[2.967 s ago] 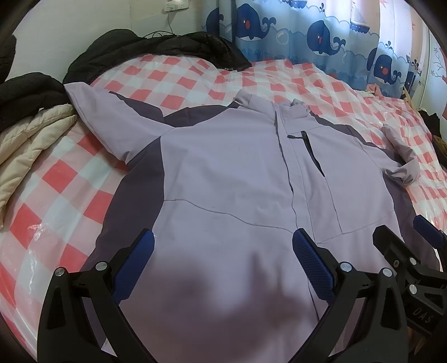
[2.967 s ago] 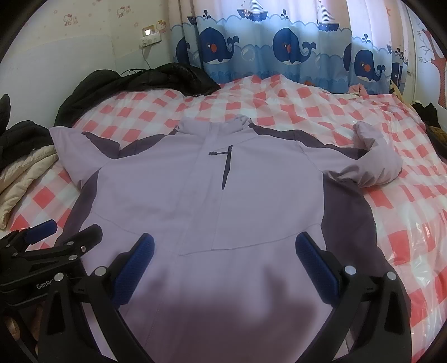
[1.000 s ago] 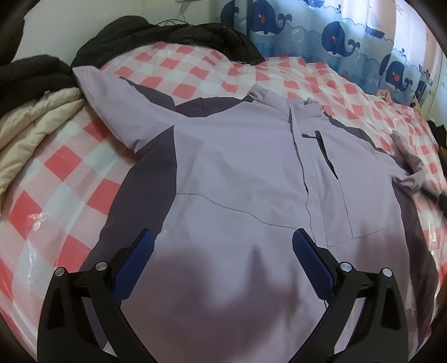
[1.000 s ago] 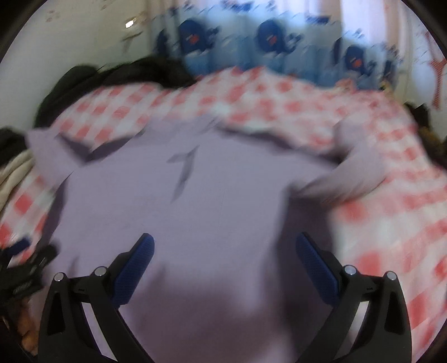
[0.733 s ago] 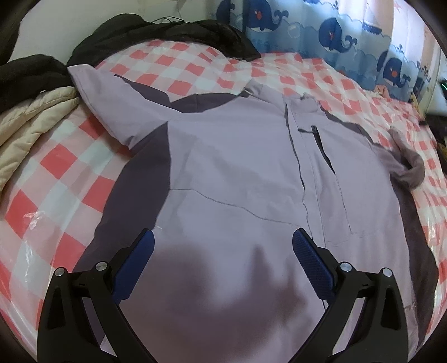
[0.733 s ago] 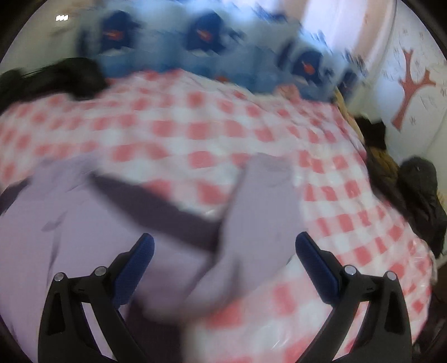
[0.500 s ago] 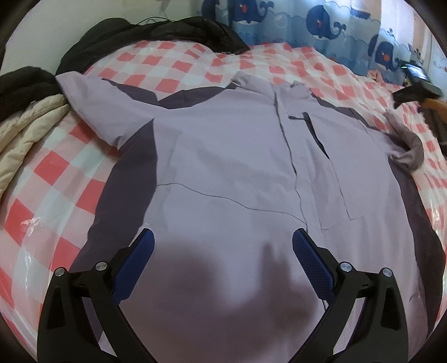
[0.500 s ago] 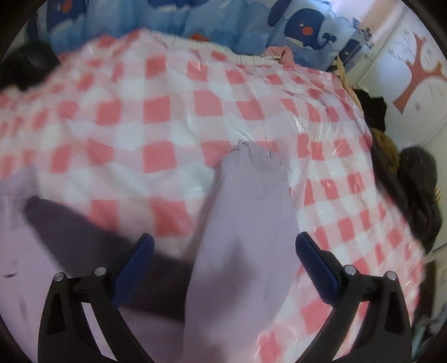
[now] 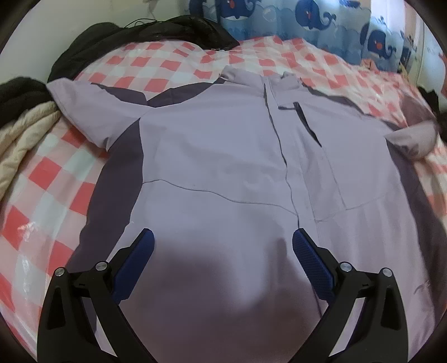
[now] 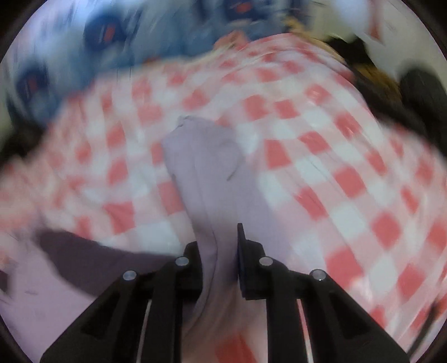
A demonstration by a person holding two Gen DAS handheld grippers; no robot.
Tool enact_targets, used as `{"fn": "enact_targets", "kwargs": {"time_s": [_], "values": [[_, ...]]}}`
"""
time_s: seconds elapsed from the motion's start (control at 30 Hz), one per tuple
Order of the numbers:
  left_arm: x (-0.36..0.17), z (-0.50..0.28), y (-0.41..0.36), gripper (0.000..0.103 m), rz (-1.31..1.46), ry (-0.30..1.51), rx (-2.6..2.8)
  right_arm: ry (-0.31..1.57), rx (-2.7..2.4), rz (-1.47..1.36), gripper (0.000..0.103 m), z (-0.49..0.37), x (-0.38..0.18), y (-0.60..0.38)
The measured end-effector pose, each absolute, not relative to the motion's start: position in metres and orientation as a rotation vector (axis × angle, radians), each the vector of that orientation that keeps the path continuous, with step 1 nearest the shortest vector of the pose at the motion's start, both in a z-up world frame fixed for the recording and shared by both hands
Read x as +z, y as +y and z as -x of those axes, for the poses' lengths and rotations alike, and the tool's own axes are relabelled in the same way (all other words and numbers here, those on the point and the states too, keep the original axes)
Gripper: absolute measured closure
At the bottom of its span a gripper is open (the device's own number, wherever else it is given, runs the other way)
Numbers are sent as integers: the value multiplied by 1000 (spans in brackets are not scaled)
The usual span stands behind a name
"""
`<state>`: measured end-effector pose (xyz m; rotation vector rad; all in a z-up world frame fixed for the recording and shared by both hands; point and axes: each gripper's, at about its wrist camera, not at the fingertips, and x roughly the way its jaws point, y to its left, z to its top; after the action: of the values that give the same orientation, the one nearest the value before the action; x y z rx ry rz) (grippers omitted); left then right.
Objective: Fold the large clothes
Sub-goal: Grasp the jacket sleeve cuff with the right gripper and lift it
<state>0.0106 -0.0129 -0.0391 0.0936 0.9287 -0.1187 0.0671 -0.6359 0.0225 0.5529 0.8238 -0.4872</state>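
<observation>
A lilac jacket (image 9: 223, 156) with dark grey side panels lies front up, spread flat on a bed. My left gripper (image 9: 223, 245) hovers open over its lower front, with nothing between the blue pads. The jacket's right sleeve (image 10: 206, 173) stretches away across the checked cover. My right gripper (image 10: 219, 251) is shut on that sleeve, with a fold of lilac cloth pinched between its black fingers. In the left wrist view the same sleeve (image 9: 413, 139) bunches at the far right; the right gripper itself is not seen there. The right wrist view is blurred by motion.
A red-and-white checked cover (image 9: 56, 173) under clear plastic lies over the bed. Dark coats (image 9: 145, 36) and a cream quilted one (image 9: 25, 134) are heaped at the head and left side. A whale-print curtain (image 9: 313, 16) hangs behind. Dark clothes (image 10: 419, 92) lie off the right edge.
My right gripper swung right from over the jacket's front to the right sleeve and shut on it. The left gripper stayed open over the lower front, barely shifting.
</observation>
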Motion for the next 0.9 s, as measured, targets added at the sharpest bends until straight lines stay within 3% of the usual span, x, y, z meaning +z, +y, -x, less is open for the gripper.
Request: {"fn": "enact_targets", "kwargs": {"time_s": [0.17,0.23,0.4,0.6,0.77,0.9], "values": [[-41,-12,-10,8,-43,956,-140,757,-386,-836,82,58,-13,-640],[-39,-12,-10,8,-41,949,-144,697,-388,-910,42,96,-18,-633],[-36,-12,-8,8,-32,938,-142,583,-350,-1077,22,142,-13,-645],[-36,-15,-5,8,-31,937,-128,496,-337,-1388,22,138,-42,-683],[-40,-19,-2,8,-24,954,-116,421,-369,-1355,22,167,-28,-664],[-39,-17,-2,8,-11,951,-133,442,-350,-1431,22,183,-52,-672]]}}
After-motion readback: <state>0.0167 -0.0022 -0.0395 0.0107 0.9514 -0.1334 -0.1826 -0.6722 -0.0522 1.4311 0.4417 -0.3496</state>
